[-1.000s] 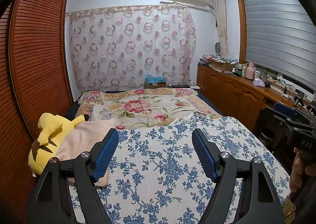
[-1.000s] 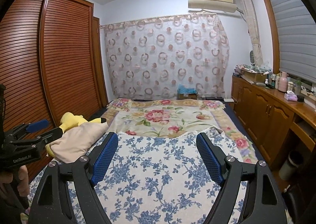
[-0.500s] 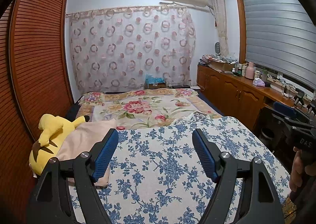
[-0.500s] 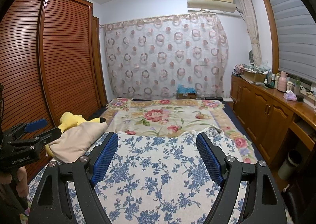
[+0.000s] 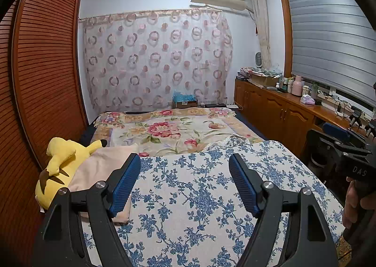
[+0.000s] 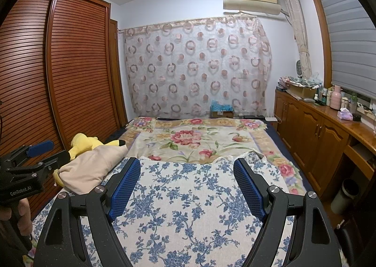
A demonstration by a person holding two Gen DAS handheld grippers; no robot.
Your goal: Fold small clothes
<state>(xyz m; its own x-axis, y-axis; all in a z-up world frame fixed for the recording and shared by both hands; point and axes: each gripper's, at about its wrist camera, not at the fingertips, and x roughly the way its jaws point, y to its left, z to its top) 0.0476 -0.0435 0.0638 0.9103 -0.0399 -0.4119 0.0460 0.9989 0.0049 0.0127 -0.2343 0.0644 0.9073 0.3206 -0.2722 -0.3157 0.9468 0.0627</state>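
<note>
Clothes to fold: none visible on blue-flowered bedspread [image 5: 202, 198]. Left gripper [image 5: 184, 161] and right gripper [image 6: 186, 164] both wide, empty. Risk: pinching the bedspread or the pillow [image 5: 101, 168] at 9 o'clock instead.

bed [image 5: 239, 123]: blue-flowered cloth [image 5: 199, 196] near end — rose-patterned blanket [image 5: 169, 130] beyond
left edge: beige pillow [image 5: 98, 168] — yellow plush toy [image 5: 61, 161] touching it

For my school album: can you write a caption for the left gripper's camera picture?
Open left gripper above a blue-flowered bedspread, with a yellow plush toy beside.
</note>
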